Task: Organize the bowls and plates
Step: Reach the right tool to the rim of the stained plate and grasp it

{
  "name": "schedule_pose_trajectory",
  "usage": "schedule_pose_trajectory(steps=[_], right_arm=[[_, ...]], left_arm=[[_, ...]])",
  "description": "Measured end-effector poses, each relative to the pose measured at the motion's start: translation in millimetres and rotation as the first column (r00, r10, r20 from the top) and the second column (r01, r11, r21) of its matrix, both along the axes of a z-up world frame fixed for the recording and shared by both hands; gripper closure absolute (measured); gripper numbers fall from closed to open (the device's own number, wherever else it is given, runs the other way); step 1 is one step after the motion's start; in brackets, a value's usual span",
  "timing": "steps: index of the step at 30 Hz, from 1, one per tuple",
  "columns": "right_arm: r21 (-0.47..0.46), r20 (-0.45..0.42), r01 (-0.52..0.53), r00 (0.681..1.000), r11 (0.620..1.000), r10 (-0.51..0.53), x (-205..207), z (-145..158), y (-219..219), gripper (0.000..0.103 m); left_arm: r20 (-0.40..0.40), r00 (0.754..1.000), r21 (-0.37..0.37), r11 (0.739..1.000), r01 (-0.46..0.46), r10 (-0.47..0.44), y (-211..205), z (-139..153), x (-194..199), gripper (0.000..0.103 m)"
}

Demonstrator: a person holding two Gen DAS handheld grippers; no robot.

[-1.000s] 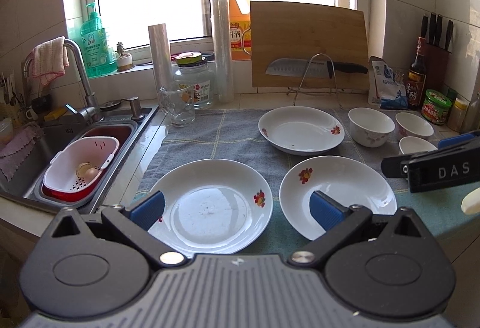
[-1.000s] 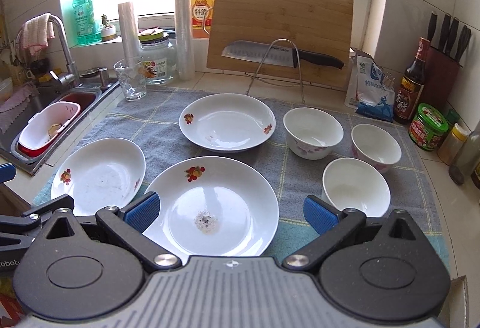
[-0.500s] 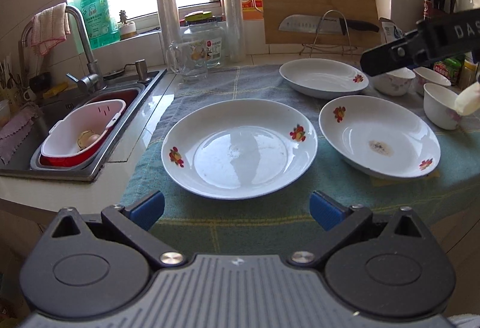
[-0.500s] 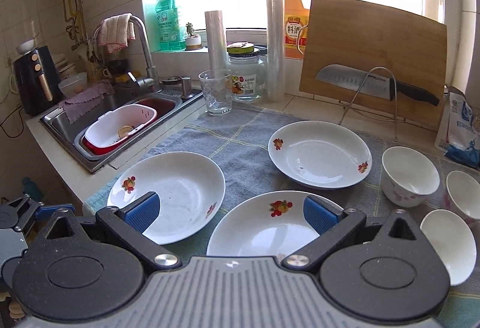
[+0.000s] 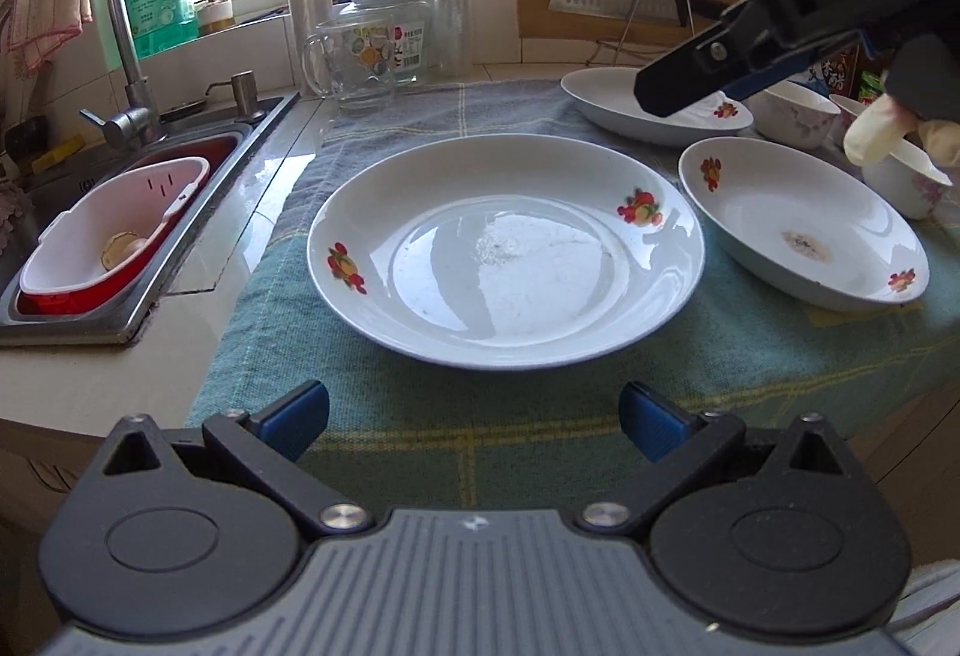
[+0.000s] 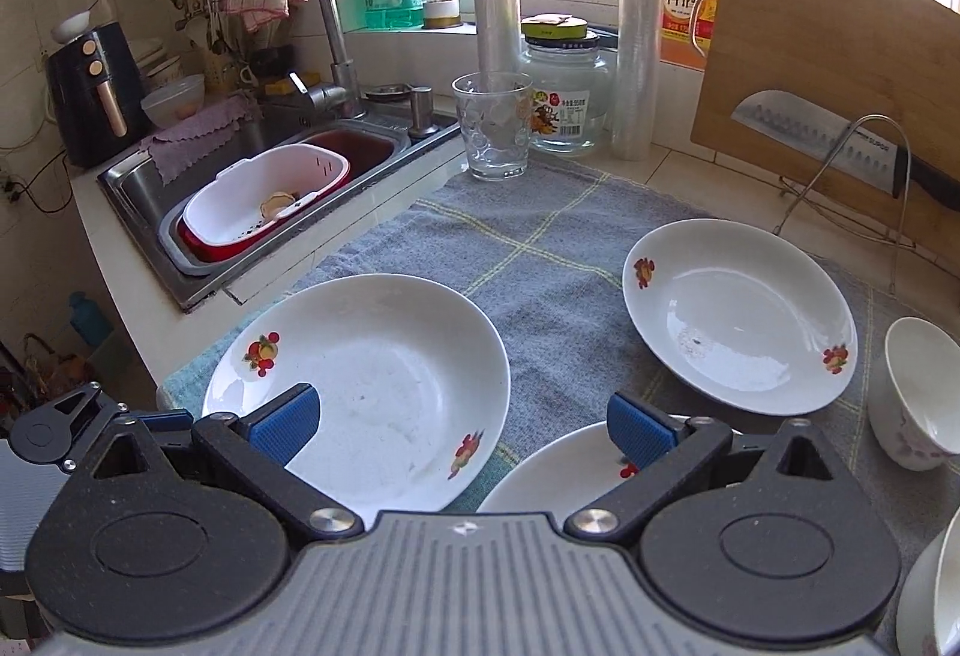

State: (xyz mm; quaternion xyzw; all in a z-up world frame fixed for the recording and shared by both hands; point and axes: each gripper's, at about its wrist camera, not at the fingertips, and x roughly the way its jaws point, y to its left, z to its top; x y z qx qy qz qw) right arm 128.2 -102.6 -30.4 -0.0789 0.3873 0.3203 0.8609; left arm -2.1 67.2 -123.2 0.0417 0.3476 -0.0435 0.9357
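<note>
Facing the left gripper (image 5: 474, 419), fingers apart and empty, the near plate (image 5: 504, 251) lies straight ahead on the checked cloth (image 5: 540, 434), its rim just beyond the fingertips; being round, it has no long axis. The right gripper (image 6: 462, 425), also spread and empty, hangs above, between this plate and a second plate (image 5: 804, 224) to the right. A third plate (image 6: 738, 314) and bowls (image 5: 792, 116) sit behind; the sink (image 5: 198, 158) is to the left

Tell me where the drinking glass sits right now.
The drinking glass stands at the cloth's far corner, between the sink and the glass jar.
</note>
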Motion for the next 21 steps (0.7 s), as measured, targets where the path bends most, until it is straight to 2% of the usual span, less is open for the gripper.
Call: schedule_pose_trajectory(steps=[11,21], right_arm=[[-0.067,-0.111,-0.054,0.993,0.996,0.047,48.0,-33.4,33.7,0.000],[-0.067,-0.276,-0.100,0.958,0.993,0.078,79.9,-60.9,50.0,0.000]], left_arm=[[-0.006,0.996,-0.031,0.996,0.088,-0.089,10.7,-4.7,22.6,0.000],[-0.019,0.989,-0.028,0.988,0.149,-0.149,14.9,-4.1,28.8,0.000]])
